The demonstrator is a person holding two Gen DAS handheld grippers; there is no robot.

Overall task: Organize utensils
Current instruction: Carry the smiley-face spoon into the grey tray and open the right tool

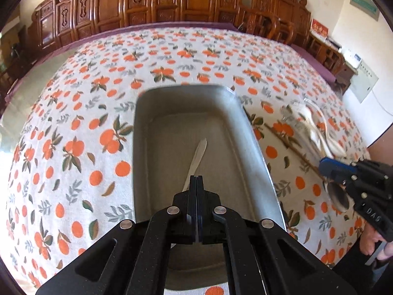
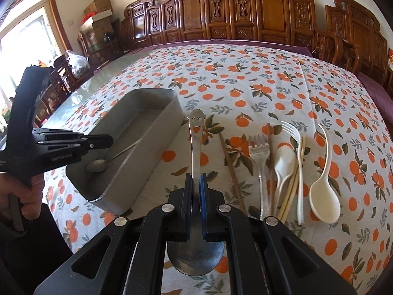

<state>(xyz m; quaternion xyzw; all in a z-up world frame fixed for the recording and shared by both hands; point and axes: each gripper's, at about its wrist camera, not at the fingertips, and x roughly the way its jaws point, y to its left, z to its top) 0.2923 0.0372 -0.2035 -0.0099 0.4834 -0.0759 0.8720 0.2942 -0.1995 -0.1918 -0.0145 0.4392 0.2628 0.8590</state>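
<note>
A grey rectangular tray [image 1: 250, 152] [image 2: 115, 127] sits on the orange-print tablecloth. A metal spoon [image 1: 196, 159] [image 2: 103, 163] lies inside it. My left gripper [image 1: 196, 179] [image 2: 110, 141] hovers over the tray, jaws shut with nothing visibly between them; the spoon lies below it. My right gripper [image 2: 195, 179] [image 1: 324, 167] is shut on a metal spoon with a smiley-face handle [image 2: 196, 132], held to the right of the tray with the bowl toward me. Right of it lie a clear plastic fork [image 2: 259, 152], white plastic spoons [image 2: 324, 196], a white fork [image 2: 293, 132] and chopsticks [image 2: 231, 169].
The table carries a tablecloth [image 2: 245, 78] over a purple cover; bare glass tabletop [image 2: 81, 98] shows at the left. Carved wooden chairs [image 2: 245, 19] line the far side. Boxes [image 2: 98, 12] are stacked by the window.
</note>
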